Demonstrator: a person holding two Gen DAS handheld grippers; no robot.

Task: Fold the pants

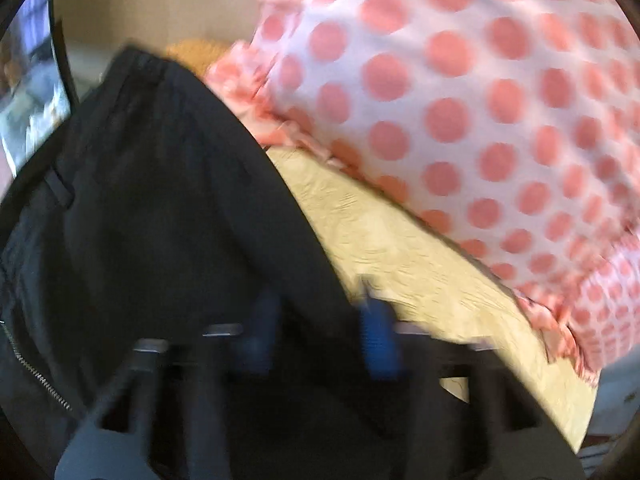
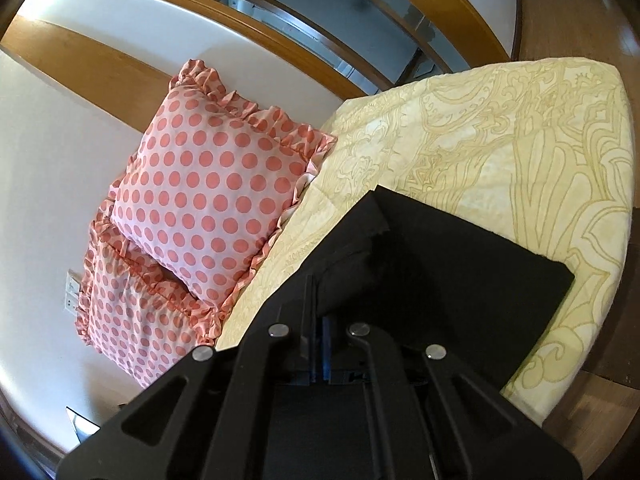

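Black pants (image 1: 160,208) fill the left and middle of the blurred left wrist view, with a zipper at the lower left. My left gripper (image 1: 316,332) stands open, its blue-padded fingers apart over the pants' edge. In the right wrist view the pants (image 2: 460,264) lie folded flat on the yellow bedspread (image 2: 540,140). My right gripper (image 2: 318,340) is shut on a raised fold of the black fabric.
Two pink polka-dot ruffled pillows (image 2: 208,184) lean against the white wall at the bed's head; one shows in the left wrist view (image 1: 460,100). A wooden headboard frame (image 2: 260,28) and wooden floor (image 2: 580,4) border the bed.
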